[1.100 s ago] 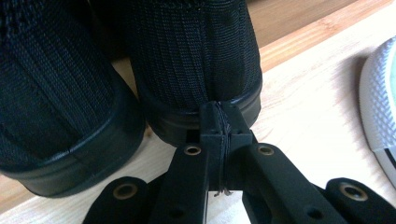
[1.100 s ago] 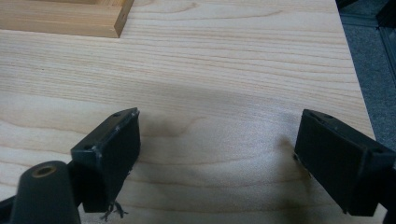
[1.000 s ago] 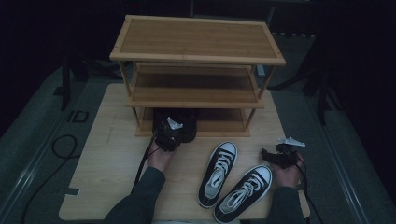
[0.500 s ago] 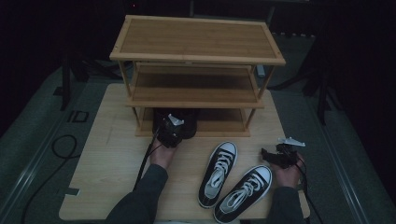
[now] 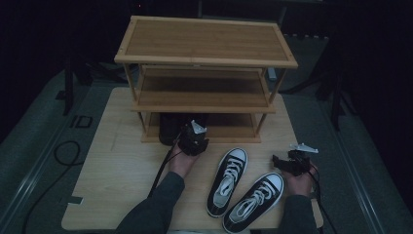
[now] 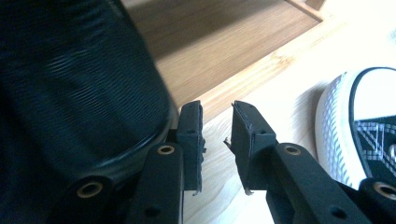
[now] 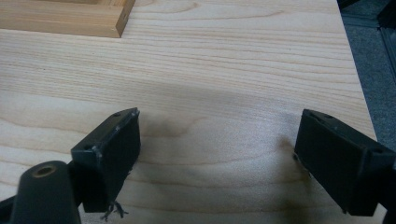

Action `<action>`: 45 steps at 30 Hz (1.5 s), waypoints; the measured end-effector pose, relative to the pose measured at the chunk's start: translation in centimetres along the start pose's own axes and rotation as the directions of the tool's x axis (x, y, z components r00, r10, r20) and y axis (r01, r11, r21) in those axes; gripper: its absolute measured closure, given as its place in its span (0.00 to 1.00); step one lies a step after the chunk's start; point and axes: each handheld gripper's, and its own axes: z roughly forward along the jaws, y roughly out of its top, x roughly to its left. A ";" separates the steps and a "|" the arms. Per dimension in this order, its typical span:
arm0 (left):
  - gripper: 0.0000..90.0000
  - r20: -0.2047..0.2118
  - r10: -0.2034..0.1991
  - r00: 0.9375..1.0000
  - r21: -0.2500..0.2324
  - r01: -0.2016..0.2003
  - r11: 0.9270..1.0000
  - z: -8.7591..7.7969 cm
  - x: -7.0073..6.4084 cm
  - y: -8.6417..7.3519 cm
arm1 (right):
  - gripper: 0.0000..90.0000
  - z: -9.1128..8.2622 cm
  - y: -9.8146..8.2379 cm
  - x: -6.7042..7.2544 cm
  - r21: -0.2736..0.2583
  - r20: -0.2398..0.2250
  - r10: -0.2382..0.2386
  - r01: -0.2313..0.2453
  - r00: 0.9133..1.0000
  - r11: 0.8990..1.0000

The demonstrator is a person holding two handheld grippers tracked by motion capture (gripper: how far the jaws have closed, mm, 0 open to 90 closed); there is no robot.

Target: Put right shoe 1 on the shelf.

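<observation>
Nearest, lower centre: two black-and-white sneakers (image 5: pixel 229 181) lie unshelved on the worktop (image 5: pixel 112 170). Right hand-held gripper (image 5: pixel 285 163) gapes wide, empty. Left hand-held gripper (image 5: pixel 187 141), jaws just parted, nothing between. Farther up, one black shoe (image 5: pixel 170 127) sits on the rack (image 5: pixel 207 90)'s bottom shelf. Three shelves.

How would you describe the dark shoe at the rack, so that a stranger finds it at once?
Start at the three-tier bamboo rack at the far side of the table. On its lowest shelf, at the left end, sits a black shoe, right beside the left tool, whose jaws have just been opening with nothing between them. Unlike the two black-and-white sneakers lying on the table, it is all dark and already on the rack.
</observation>
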 end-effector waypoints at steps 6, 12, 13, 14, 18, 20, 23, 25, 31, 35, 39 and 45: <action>1.00 -0.055 0.010 0.998 0.017 -0.009 1.000 2.5 -0.9 0.5 | 0.16 0.0 0.0 0.0 0.000 0.000 0.000 0.000 1.000 1.000; 1.00 -0.084 -0.021 0.996 0.020 0.023 1.000 4.4 -1.0 0.5 | 0.17 0.0 0.0 0.0 -0.001 0.001 0.000 0.000 1.000 1.000; 1.00 -0.091 -0.026 0.995 0.021 0.028 0.999 4.7 -1.0 0.5 | 0.17 0.0 0.0 0.0 -0.002 -0.001 0.000 0.000 1.000 1.000; 1.00 -0.092 -0.031 0.995 0.024 0.034 0.999 5.0 -1.1 0.5 | 0.17 0.0 0.0 0.0 -0.002 -0.001 0.000 0.000 1.000 1.000; 1.00 -0.118 -0.027 0.993 0.028 0.031 0.999 5.7 -1.4 0.7 | 0.17 0.0 0.0 0.0 -0.002 -0.001 0.000 0.000 1.000 1.000; 1.00 -0.130 -0.018 0.991 0.022 0.022 1.000 6.1 -1.5 0.9 | 0.17 0.0 0.0 0.0 -0.002 -0.001 0.000 0.000 1.000 1.000; 1.00 -0.137 -0.042 0.990 0.006 0.044 0.999 6.3 -1.4 1.0 | 0.17 0.0 0.0 0.0 -0.002 -0.001 0.000 0.000 1.000 1.000; 0.99 -0.148 -0.063 0.987 -0.008 0.062 0.998 6.5 -1.4 1.0 | 0.17 0.0 0.0 0.0 -0.002 -0.001 0.000 0.000 1.000 1.000; 0.99 -0.165 -0.077 0.983 -0.017 0.075 0.997 7.4 -1.3 1.2 | 0.17 0.0 0.0 0.0 -0.001 -0.001 0.000 0.000 1.000 1.000; 0.99 -0.173 -0.077 0.982 -0.015 0.075 0.997 7.7 -1.4 1.3 | 0.16 0.0 0.0 0.0 -0.001 -0.002 0.000 0.000 1.000 1.000; 0.99 -0.155 -0.067 0.986 -0.033 0.063 0.997 7.8 -1.3 1.1 | 0.16 0.0 0.0 0.0 -0.001 -0.002 0.000 0.000 1.000 1.000; 1.00 -0.157 -0.065 0.985 -0.043 0.059 0.997 7.8 -1.4 0.9 | 0.16 0.0 0.0 0.0 -0.001 -0.002 0.000 0.000 1.000 1.000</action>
